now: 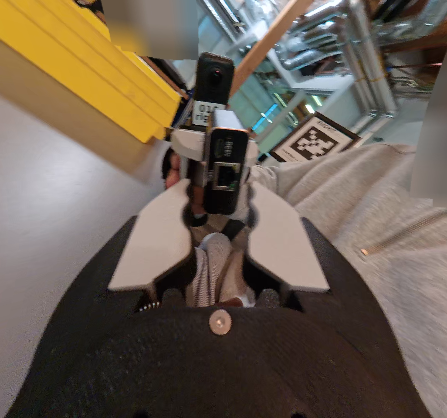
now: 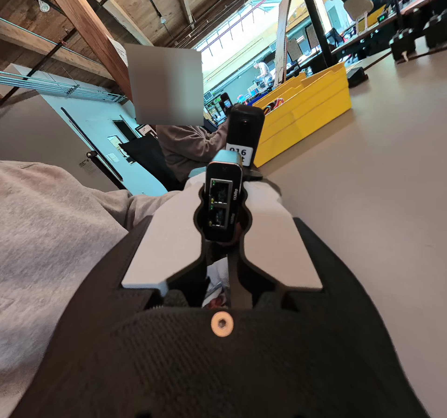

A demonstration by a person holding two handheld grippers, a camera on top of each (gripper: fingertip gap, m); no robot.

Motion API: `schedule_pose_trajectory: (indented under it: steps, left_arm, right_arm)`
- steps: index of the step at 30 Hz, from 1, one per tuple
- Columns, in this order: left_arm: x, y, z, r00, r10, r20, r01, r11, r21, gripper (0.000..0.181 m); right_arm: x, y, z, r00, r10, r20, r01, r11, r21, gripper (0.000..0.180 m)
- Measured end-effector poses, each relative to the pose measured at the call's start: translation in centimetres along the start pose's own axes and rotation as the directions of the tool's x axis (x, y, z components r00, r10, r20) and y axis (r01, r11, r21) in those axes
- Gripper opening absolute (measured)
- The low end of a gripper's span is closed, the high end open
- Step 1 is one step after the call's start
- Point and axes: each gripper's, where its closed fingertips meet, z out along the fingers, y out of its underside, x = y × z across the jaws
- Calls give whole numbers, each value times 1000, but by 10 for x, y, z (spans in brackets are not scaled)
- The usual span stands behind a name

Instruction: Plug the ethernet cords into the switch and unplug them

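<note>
Both hands are up off the desk [image 2: 362, 188] here, and the switch [image 2: 219, 210] is in the air between them. The right claw [image 2: 222, 200] is clamped on its sides, two empty sockets staring back down the fingers. From the other side, the left claw [image 1: 219, 188] stands parted around the near end of the switch [image 1: 226, 171], with a gap showing on one side, so it looks loose rather than gripping. One empty socket faces it there.

No cord is plugged in, and none is in either claw. I'd call this the set-up before the first plug-in: the switch gets steadied and a cord has to be fetched. Coloured wires show in the yellow bin [image 2: 314, 106] far along the desk. Those may be the cords, though I can't be sure.

The next move likely needs the left claw to back away straight, without knocking the switch askew. There is plenty of bare desk on the right. The person's grey sleeve [image 2: 48, 212] crowds the left, and the bin wall [image 1: 72, 55] limits the far side.
</note>
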Motion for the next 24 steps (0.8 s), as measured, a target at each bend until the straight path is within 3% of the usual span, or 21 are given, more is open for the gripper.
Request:
schedule_pose_trajectory:
  steps: [1, 4, 7, 10, 13, 16, 20, 24]
  left_arm:
    - [1, 2, 0, 1000, -9, -14, 9, 1000, -6, 25]
    - [2, -6, -5, 997, -50, -61, 53, 997, 54, 23]
    - [0, -17, -16, 988, -106, -109, 119, 986, 120, 24]
    - [-4, -23, -26, 974, -174, -146, 196, 970, 147, 23]
    - [-2, -21, -27, 951, -238, -196, 263, 959, 108, 23]
    - [0, -12, -22, 937, -279, -208, 292, 956, 32, 24]
    - [2, 0, -15, 934, -297, -199, 293, 955, -51, 24]
    - [6, 5, -15, 918, -331, -217, 318, 944, -91, 24]
  right_arm:
    - [1, 1, 1, 1000, -24, -12, 24, 1000, 1, 25]
    - [2, -2, 3, 995, -86, -48, 88, 996, 34, 29]
    - [4, -14, 0, 983, -153, -99, 162, 983, 84, 63]
    - [11, -21, -7, 964, -208, -166, 227, 969, 102, 79]
    - [14, -22, -8, 926, -314, -210, 331, 942, 53, 90]
    - [14, -14, -6, 833, -508, -220, 506, 860, -69, 98]
    - [8, 3, -2, 687, -709, -159, 680, 704, -203, 97]
    - [5, 13, 0, 563, -817, -122, 773, 573, -271, 69]
